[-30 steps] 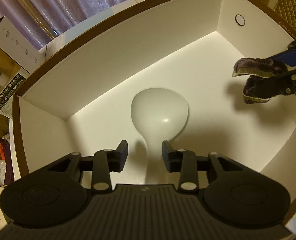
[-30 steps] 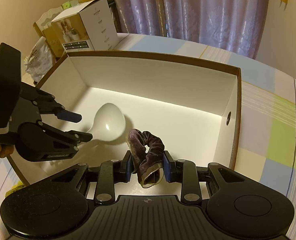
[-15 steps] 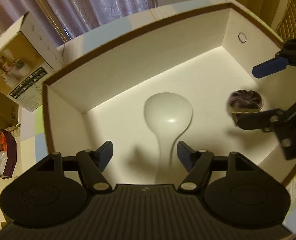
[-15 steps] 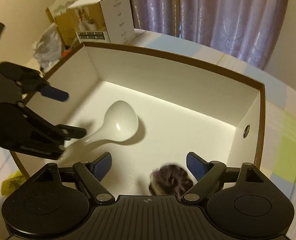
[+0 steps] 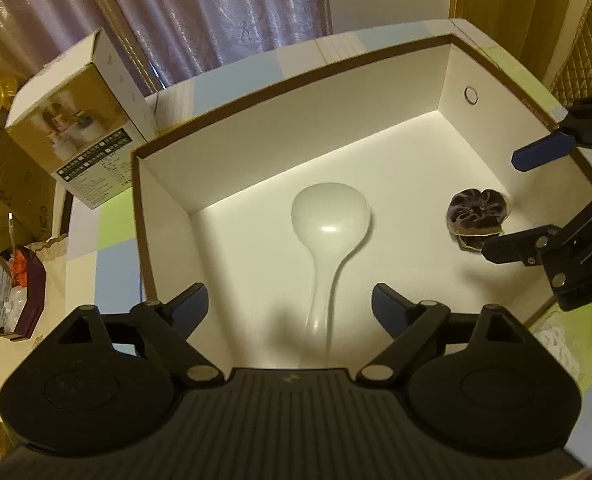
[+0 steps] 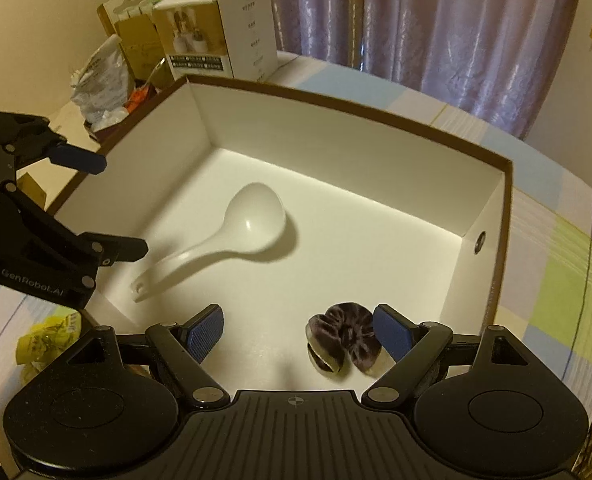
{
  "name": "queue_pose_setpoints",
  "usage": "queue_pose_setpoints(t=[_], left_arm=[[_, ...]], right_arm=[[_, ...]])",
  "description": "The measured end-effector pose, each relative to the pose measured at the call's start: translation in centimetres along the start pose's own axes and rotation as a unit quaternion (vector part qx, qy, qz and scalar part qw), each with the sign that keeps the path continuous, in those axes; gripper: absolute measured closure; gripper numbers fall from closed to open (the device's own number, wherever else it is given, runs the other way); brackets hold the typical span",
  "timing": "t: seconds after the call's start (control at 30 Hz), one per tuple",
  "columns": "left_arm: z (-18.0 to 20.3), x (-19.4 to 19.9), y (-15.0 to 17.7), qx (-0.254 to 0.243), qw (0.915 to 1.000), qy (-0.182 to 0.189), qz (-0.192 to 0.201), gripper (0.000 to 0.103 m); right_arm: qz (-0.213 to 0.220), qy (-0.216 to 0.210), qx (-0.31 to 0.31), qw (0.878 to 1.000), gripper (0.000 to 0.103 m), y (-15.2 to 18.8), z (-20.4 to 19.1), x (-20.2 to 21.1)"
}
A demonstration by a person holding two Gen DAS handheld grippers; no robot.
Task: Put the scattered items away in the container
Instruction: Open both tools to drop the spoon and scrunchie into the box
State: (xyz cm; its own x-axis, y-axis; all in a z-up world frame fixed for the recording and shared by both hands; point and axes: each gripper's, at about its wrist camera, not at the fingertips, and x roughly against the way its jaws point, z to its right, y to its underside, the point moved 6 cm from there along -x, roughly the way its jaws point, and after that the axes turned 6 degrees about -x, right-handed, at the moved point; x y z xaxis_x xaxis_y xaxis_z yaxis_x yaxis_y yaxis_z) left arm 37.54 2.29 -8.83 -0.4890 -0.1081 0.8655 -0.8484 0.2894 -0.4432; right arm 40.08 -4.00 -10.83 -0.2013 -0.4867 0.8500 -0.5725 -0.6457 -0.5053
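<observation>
Both items lie in the box (image 6: 492,216).
Your left gripper (image 5: 289,306) gapes wide over the white ladle (image 5: 328,224); your right gripper (image 6: 300,330), wide, empty, flanks the purple scrunchie (image 6: 346,338).

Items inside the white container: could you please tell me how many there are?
2: a white ladle lying near the container's middle, and a dark scrunchie by the right gripper. None appear hidden.

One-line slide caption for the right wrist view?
Open right gripper above a dark scrunchie and white ladle lying in the white box.
</observation>
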Motion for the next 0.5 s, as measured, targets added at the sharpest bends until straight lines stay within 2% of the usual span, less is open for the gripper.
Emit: queue_pose_setpoints(t=[0.5], left_arm=[[-0.7, 5.6, 1.7, 0.034, 0.9986, -0.003, 0.041, 0.011]], right_arm=[[0.053, 0.029, -0.022, 0.998, 0.016, 1.0, -1.7, 4.8]])
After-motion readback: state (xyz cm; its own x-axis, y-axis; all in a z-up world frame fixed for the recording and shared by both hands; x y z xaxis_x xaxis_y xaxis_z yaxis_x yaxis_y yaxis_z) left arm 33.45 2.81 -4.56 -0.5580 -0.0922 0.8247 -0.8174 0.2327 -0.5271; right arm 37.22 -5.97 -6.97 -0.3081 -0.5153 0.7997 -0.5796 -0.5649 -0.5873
